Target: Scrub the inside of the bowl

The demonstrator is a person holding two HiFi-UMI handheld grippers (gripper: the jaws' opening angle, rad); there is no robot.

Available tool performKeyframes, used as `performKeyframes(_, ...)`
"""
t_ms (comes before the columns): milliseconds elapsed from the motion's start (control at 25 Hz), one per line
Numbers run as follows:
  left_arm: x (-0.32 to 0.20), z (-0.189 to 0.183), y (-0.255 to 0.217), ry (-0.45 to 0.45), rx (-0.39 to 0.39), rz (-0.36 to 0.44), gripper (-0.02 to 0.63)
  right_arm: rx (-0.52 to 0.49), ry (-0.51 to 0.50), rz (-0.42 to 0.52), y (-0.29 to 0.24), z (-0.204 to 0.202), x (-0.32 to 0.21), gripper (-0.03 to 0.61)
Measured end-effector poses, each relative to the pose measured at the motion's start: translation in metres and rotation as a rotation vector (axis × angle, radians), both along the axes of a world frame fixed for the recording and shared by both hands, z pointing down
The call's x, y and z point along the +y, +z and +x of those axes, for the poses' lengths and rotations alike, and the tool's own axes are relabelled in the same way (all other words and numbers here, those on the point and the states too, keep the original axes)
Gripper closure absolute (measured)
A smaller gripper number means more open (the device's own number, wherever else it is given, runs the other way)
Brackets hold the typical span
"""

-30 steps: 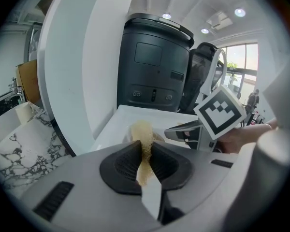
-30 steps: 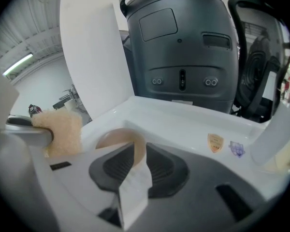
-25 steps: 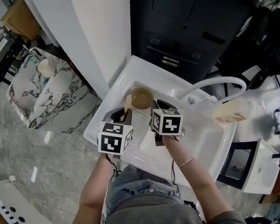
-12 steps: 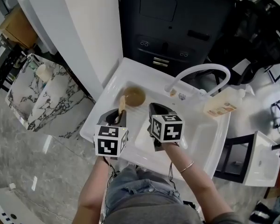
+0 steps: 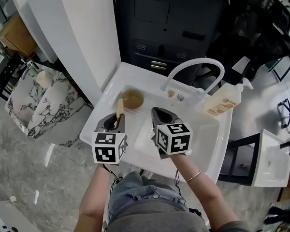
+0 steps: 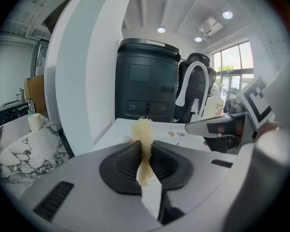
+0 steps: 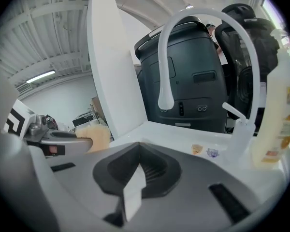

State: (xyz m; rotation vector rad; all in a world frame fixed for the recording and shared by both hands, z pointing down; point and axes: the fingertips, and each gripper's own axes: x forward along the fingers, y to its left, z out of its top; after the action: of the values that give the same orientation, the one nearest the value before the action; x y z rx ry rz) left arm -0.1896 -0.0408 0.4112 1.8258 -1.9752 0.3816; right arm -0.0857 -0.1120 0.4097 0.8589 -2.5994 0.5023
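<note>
Drawn back from the bowl (image 5: pixel 133 99) since a second ago, your left tongs (image 5: pixel 117 117) now hold the sponge (image 5: pixel 119 108) clear of its rim. The left tongs are clamped on this thin tan sponge, which stands upright. Your right tongs (image 5: pixel 157 112) are closed on nothing. Beyond both, the bowl sits upright at the far left of the white sink (image 5: pixel 217 144), just beside the sponge's tip. Farther back are the faucet (image 5: pixel 193 64) and soap bottle (image 5: pixel 222 103).
</note>
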Motion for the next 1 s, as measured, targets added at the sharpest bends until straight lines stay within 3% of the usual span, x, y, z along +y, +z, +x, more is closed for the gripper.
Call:
performKeyframes(680, 0.011, 0.011, -0.025, -0.026, -0.041, 0.136, 0.568, -0.086, 0.022, 0.182, -0.036, 0.042, 0.010, 0.569)
performKeyframes(1000, 0.010, 0.020, -0.034, -0.014, -0.059, 0.174, 0.568, -0.104, -0.004, 0.252, -0.045, 0.043, 0.015, 0.571)
